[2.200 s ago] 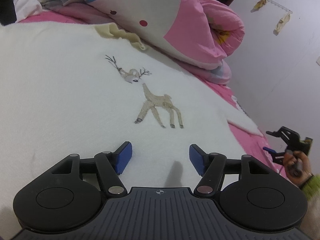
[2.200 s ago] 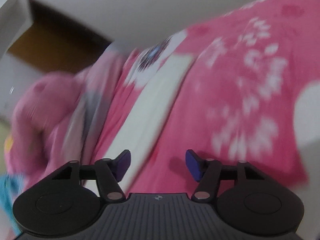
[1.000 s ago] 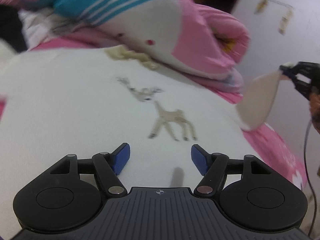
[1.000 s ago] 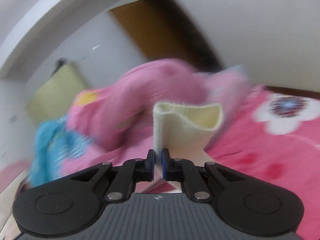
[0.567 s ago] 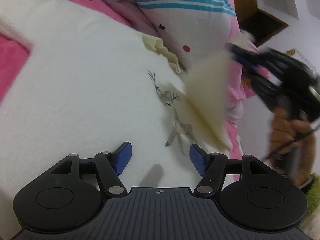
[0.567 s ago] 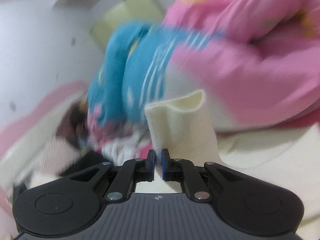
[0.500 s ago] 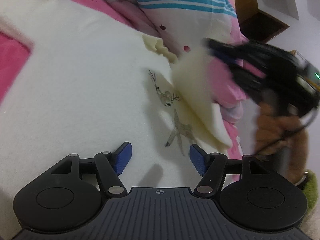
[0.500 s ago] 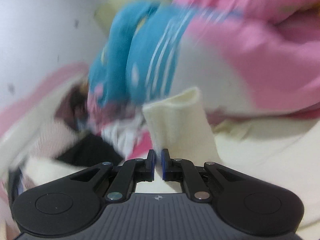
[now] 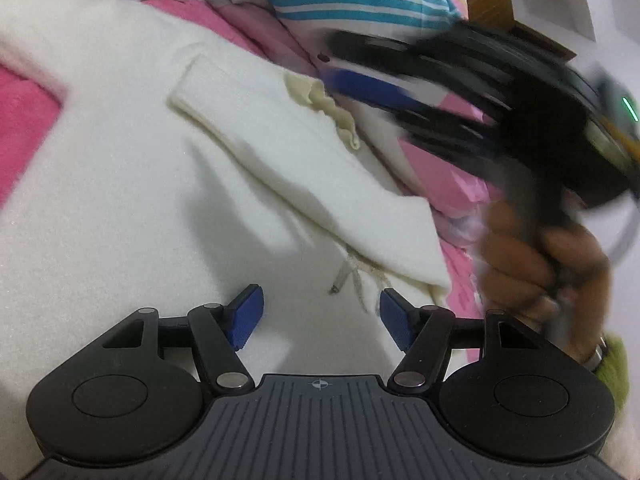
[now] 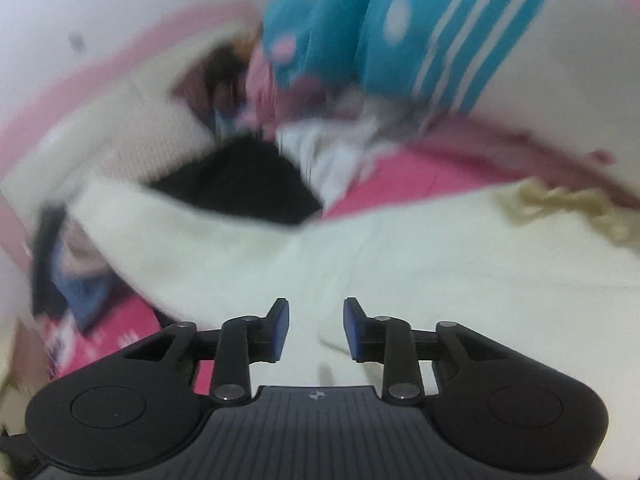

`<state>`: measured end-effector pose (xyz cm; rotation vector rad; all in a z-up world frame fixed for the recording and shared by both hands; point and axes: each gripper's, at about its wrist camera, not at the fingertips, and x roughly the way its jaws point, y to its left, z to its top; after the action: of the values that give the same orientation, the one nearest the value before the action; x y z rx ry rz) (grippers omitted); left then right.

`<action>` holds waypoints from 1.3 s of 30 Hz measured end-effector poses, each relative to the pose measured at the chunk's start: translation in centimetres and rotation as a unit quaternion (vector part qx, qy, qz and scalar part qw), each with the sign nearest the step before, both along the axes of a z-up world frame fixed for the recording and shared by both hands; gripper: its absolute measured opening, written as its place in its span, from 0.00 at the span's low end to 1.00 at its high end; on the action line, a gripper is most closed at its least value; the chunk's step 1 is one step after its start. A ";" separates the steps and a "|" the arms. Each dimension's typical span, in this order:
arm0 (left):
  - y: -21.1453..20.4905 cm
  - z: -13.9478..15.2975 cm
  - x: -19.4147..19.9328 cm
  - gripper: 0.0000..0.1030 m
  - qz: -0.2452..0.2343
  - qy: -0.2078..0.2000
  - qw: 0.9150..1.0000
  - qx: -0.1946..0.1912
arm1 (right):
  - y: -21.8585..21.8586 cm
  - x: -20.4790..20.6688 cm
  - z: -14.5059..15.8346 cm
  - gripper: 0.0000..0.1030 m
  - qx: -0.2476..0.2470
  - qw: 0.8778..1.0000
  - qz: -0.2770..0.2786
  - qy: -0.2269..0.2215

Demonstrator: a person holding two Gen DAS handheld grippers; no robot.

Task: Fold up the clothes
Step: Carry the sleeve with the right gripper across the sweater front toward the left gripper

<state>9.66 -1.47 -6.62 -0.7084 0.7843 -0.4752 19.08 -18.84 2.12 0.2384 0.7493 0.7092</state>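
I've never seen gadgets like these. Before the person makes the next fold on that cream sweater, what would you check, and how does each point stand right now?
1. Sleeve laid across the cream sweater: ok, it lies diagonally over the front.
2. Right gripper has let go: ok, jaws opening, no cloth pinched between them.
3. Left gripper free: ok, jaws apart over the sweater, gripping nothing.
4. Sleeve lying flat: not ok, a raised fold shows near the shoulder.
5. Frilled collar clear of the fold: ok, it shows beside the sleeve.
6. Other sleeve's position: cannot tell, too blurred.
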 end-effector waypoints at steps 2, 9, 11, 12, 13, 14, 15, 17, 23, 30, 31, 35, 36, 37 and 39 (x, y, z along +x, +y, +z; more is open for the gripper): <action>0.1 0.3 0.2 0.64 0.008 -0.005 1.000 0.001 | -4.7 -1.9 0.9 0.34 0.053 0.998 -0.043 -0.014; 2.2 2.0 0.9 0.65 0.089 -0.046 0.995 0.030 | -19.0 -8.3 -5.7 0.35 0.209 0.955 -0.205 0.052; 2.6 2.1 1.8 0.65 0.110 -0.039 0.993 0.036 | -21.6 -9.6 -8.5 0.35 0.246 0.938 -0.234 0.069; 2.8 2.0 2.4 0.65 0.113 -0.035 0.992 0.038 | -22.7 -10.0 -9.5 0.35 0.262 0.931 -0.245 0.070; 2.9 2.0 3.2 0.64 0.118 -0.033 0.991 0.045 | -23.7 -10.5 -10.6 0.35 0.278 0.925 -0.252 0.066; 2.7 2.0 4.0 0.63 0.123 -0.030 0.990 0.058 | -24.6 -11.1 -11.7 0.33 0.297 0.918 -0.256 0.059; 2.5 2.0 4.7 0.62 0.129 -0.028 0.989 0.070 | -25.4 -11.3 -12.6 0.33 0.328 0.908 -0.255 0.055; 2.5 2.1 5.6 0.62 0.141 -0.029 0.986 0.081 | -26.5 -11.8 -13.0 0.34 0.378 0.892 -0.246 0.039; 1.3 1.9 8.7 0.44 0.174 -0.029 0.973 0.147 | -26.9 -12.1 -12.5 0.38 0.381 0.895 -0.231 0.019; 0.6 2.0 8.7 0.05 0.210 -0.045 0.959 0.185 | -26.6 -11.6 -12.7 0.38 0.385 0.894 -0.228 0.019; 0.5 2.3 8.5 0.05 0.215 -0.051 0.957 0.187 | -26.6 -11.6 -12.8 0.38 0.385 0.894 -0.228 0.019; 0.6 3.2 7.7 0.05 0.232 -0.072 0.950 0.197 | -26.6 -11.6 -13.0 0.38 0.385 0.894 -0.230 0.020; 0.6 3.2 7.6 0.05 0.238 -0.072 0.947 0.201 | -26.7 -11.7 -13.1 0.38 0.385 0.893 -0.231 0.020; 0.7 3.0 7.5 0.05 0.243 -0.072 0.945 0.208 | -26.7 -11.6 -13.1 0.38 0.385 0.893 -0.231 0.020; 0.9 2.3 7.7 0.05 0.245 -0.057 0.944 0.213 | -26.7 -11.6 -13.1 0.38 0.384 0.893 -0.232 0.021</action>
<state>17.39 -0.55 -4.29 -0.4411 0.5468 0.1078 7.52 -45.53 -10.97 1.1227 0.3877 0.5092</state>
